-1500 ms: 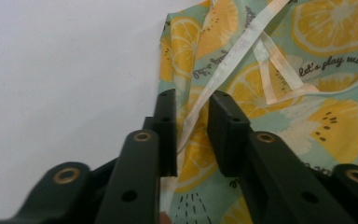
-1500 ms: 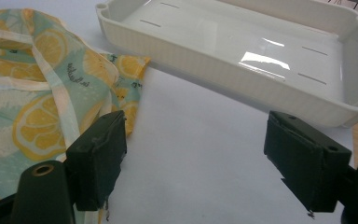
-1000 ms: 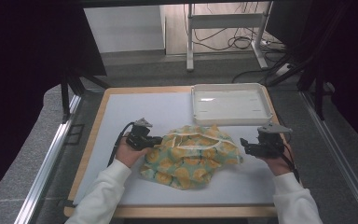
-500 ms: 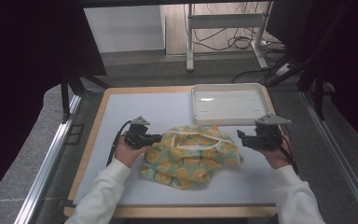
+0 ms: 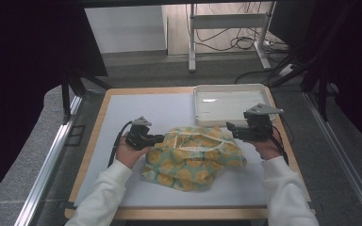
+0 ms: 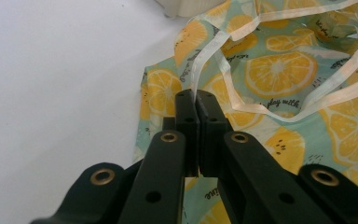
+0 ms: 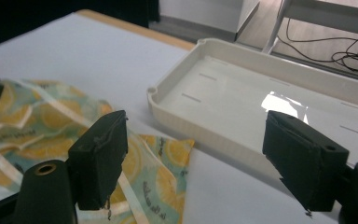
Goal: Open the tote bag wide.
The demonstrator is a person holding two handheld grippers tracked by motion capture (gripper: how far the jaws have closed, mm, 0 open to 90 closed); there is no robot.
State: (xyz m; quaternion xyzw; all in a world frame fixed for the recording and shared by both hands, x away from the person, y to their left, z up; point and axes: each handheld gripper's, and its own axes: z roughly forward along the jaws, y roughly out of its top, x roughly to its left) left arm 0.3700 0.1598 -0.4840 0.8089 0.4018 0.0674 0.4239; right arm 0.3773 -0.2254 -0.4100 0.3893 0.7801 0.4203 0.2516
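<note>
The crumpled orange-slice-print cloth apron [image 5: 193,155] lies mid-table on the white mat [image 5: 122,113], just before the white plastic tray [image 5: 226,101]. The left gripper [image 6: 196,95] has its jaws pressed together on the apron's cream ribbon trim [image 6: 205,60]. The right gripper [image 7: 196,154] hangs above the apron's corner, jaws spread, empty. Risk: the thin trim may slip out under tension. The pinch is legible in the left gripper view; the high view gives the layout
</note>
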